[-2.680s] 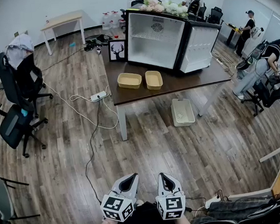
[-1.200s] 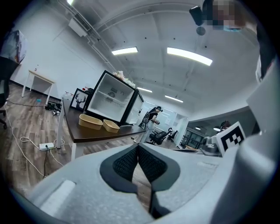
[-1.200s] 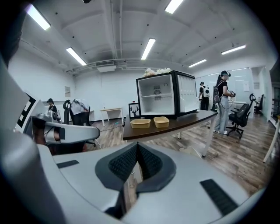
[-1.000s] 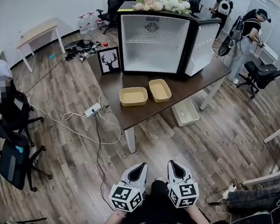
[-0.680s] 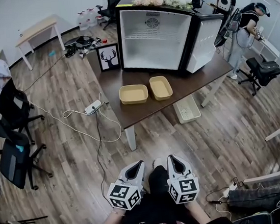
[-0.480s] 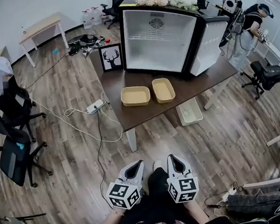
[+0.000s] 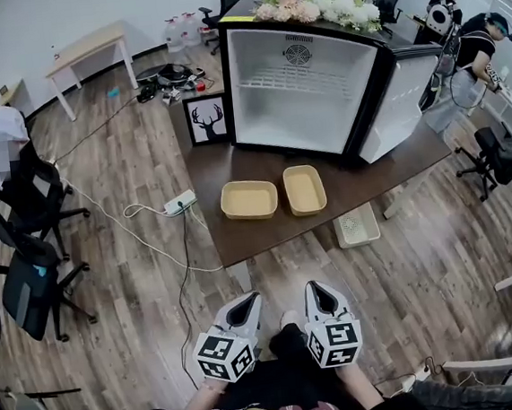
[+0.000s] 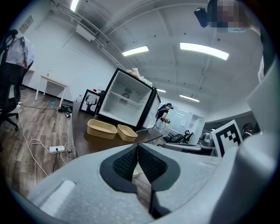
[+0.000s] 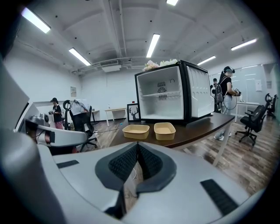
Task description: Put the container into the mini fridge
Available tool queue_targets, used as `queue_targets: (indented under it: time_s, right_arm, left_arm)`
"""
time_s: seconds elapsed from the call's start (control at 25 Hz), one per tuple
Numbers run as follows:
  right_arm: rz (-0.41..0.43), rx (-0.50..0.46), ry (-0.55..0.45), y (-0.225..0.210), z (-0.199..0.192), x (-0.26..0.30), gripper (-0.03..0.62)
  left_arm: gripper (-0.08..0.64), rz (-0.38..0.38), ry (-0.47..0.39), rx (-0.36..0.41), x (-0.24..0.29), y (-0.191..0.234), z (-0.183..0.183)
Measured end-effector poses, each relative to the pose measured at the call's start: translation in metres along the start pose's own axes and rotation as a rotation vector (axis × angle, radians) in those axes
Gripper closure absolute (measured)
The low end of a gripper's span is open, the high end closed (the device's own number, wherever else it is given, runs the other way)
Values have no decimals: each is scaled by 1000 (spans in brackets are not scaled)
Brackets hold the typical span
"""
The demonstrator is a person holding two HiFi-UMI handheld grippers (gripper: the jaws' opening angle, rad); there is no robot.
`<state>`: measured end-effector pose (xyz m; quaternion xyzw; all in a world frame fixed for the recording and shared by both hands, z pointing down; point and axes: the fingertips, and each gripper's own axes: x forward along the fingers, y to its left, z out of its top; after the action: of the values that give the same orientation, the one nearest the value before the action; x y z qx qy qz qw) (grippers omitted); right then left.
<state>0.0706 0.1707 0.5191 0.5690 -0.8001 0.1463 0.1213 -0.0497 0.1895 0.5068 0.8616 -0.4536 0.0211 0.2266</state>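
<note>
Tan containers (image 7: 248,199) (image 7: 304,189) near table (image 7: 272,232) front edge | mini fridge (image 7: 304,96) door (image 7: 399,105) open

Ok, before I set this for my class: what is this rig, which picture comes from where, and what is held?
No robot: a person holds a two-jaw gripper in each hand. The head view looks down from the person's head at the left gripper and right gripper; the other two pictures come from cameras riding on those grippers. On the dark table stand two tan containers, a deer picture and an open mini fridge. Both grippers are shut and hold nothing.
</note>
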Motion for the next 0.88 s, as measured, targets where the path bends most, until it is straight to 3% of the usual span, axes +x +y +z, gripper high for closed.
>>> queue_targets:
  time_s: [0.48, 0.72, 0.88]
  right_arm:
    - [137, -56, 83, -64, 24, 74, 522]
    - [292, -63, 174, -81, 27, 106, 483]
    - [306, -89, 189, -95, 27, 116, 483]
  left_arm:
    - [551, 72, 9, -30, 98, 8, 22]
    - [551, 125, -19, -61, 142, 14, 33]
    - [551, 132, -19, -77, 162, 11, 33]
